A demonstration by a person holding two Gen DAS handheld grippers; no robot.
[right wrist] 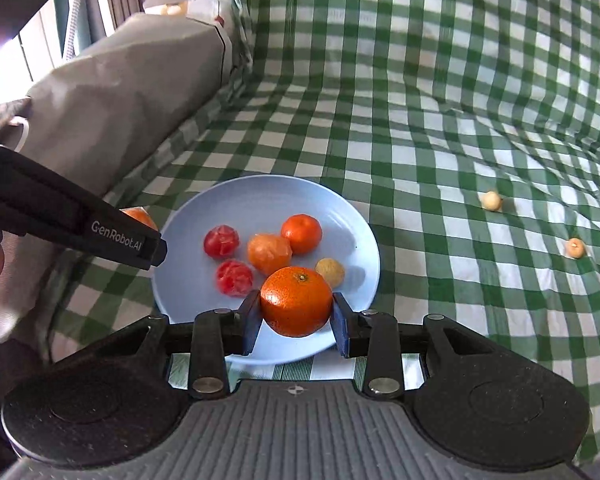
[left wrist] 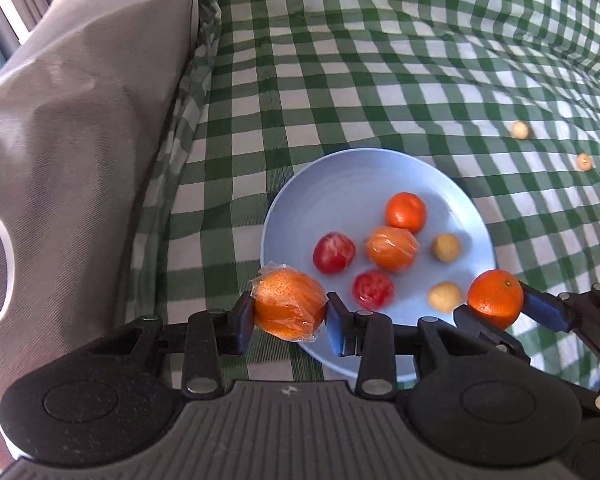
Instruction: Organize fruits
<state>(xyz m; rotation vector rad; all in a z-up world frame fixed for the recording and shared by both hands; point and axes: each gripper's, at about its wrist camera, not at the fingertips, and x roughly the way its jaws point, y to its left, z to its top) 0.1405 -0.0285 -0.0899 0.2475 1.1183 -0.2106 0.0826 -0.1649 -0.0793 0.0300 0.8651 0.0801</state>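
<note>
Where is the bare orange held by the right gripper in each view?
Left wrist view: bare orange at lower right, beside the blue plate's right rim.
Right wrist view: bare orange at lower centre, over the plate's near edge.
Shared landmark: the blue plate.

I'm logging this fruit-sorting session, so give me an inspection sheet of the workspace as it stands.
Surface: green checked cloth, wrinkled.
Job's things: blue plate holds two red fruits, a wrapped orange, a tangerine and two small tan fruits; two more tan fruits lie loose on the cloth.
Clutter: nothing seen.
Grippers: left claw shut on a plastic-wrapped orange; right claw shut on a bare tangerine, both over the plate's near edge.
Cables: nothing seen.
Surroundings: grey cushion to the left.
</note>
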